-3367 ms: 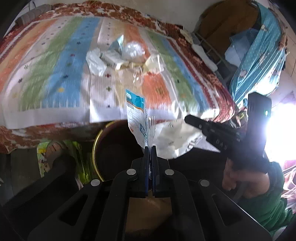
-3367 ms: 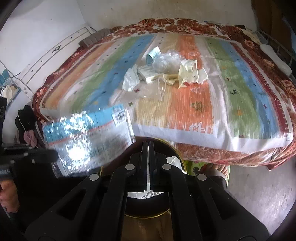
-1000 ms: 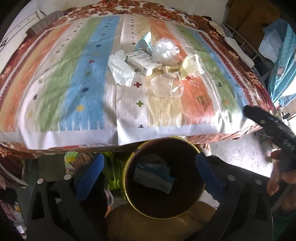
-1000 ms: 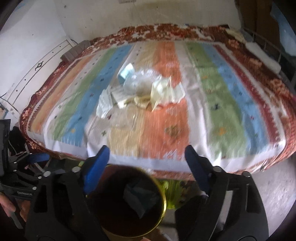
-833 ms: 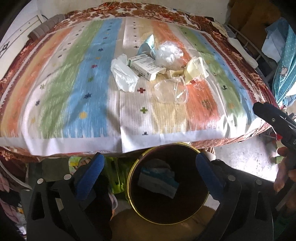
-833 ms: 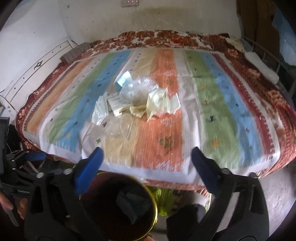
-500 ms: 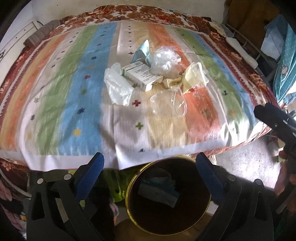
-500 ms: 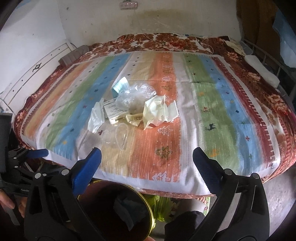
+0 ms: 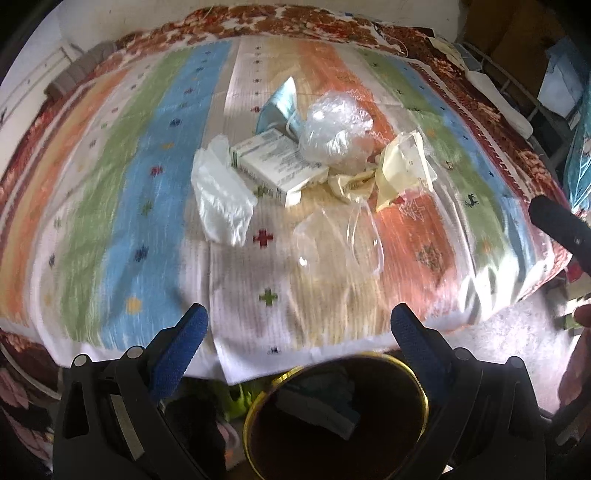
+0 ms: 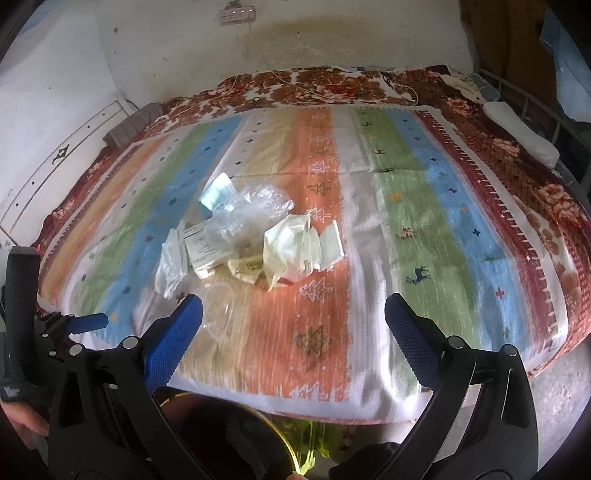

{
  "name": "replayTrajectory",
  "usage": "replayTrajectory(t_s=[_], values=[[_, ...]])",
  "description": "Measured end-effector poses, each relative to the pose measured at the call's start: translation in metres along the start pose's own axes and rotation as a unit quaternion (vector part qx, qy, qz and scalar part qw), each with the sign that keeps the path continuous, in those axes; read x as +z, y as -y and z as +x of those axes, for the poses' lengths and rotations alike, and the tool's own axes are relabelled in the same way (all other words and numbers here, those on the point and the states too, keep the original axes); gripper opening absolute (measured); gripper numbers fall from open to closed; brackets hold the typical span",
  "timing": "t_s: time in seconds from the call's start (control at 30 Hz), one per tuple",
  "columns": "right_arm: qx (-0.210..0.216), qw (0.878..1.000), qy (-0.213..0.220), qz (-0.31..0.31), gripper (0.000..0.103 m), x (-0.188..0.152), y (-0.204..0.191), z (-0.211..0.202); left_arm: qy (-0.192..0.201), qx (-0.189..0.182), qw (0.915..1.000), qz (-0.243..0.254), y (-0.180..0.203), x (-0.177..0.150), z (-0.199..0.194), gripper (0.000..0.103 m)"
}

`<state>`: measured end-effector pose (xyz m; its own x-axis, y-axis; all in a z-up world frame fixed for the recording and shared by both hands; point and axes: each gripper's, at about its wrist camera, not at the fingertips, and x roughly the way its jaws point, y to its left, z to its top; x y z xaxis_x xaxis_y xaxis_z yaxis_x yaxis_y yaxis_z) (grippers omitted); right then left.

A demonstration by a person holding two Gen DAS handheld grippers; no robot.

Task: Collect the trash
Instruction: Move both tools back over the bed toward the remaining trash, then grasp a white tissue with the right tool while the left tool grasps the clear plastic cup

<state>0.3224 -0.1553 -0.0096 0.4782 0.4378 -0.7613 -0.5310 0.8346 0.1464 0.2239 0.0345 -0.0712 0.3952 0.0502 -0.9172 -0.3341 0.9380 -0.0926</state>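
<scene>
Bed with striped multicoloured woven blanket [image 9: 155,155] carries clustered litter: white cardboard box [image 9: 275,166], crumpled clear plastic bag [image 9: 332,133], white glove [image 9: 221,195]

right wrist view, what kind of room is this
Most likely a bedroom in a home: a bed with a striped blanket, a pillow by its metal frame, and a wall socket above.

Bright daylight, streaky motion blur, fisheye-bowed edges, dark vignetted corners.

Left tongs [image 9: 297,332] spread wide and empty, right tongs [image 10: 293,321] likewise spread, empty
</scene>
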Motion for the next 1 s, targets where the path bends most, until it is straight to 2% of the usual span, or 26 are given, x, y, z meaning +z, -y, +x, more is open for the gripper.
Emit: replayTrajectory(t_s=[0.13, 0.37, 0.53, 0.6, 0.7, 0.8, 0.87, 1.0], values=[[0.007, 1.0, -0.005, 0.005, 0.094, 0.006, 0.002, 0.009, 0.005, 0.012, 0.9999, 0.004, 0.006, 0.008, 0.006, 0.097], [-0.01, 1.0, -0.014, 0.017, 0.093, 0.018, 0.015, 0.032, 0.008, 0.029, 0.9995, 0.013, 0.019, 0.019, 0.019, 0.097], [-0.009, 0.999, -0.02, 0.029, 0.091, 0.024, 0.021, 0.048, 0.005, 0.022, 0.9997, -0.013, 0.023, 0.027, 0.024, 0.097], [-0.007, 0.999, -0.027, 0.035, 0.089, 0.025, 0.023, 0.058, 0.011, 0.033, 0.9994, -0.005, 0.028, 0.028, 0.028, 0.097], [-0.003, 0.999, -0.031, 0.031, 0.086, 0.027, 0.021, 0.067, 0.018, 0.065, 0.9971, 0.034, 0.037, 0.029, 0.039, 0.097], [-0.003, 0.999, -0.036, 0.023, 0.082, 0.03, 0.018, 0.076, 0.025, 0.065, 0.9969, 0.035, 0.035, 0.034, 0.042, 0.097], [-0.005, 0.999, -0.04, 0.022, 0.076, 0.032, 0.017, 0.082, 0.023, 0.061, 0.9974, 0.031, 0.034, 0.036, 0.045, 0.097], [-0.008, 0.998, -0.05, 0.024, 0.067, 0.034, 0.018, 0.096, 0.018, 0.076, 0.996, 0.044, 0.038, 0.038, 0.053, 0.097]])
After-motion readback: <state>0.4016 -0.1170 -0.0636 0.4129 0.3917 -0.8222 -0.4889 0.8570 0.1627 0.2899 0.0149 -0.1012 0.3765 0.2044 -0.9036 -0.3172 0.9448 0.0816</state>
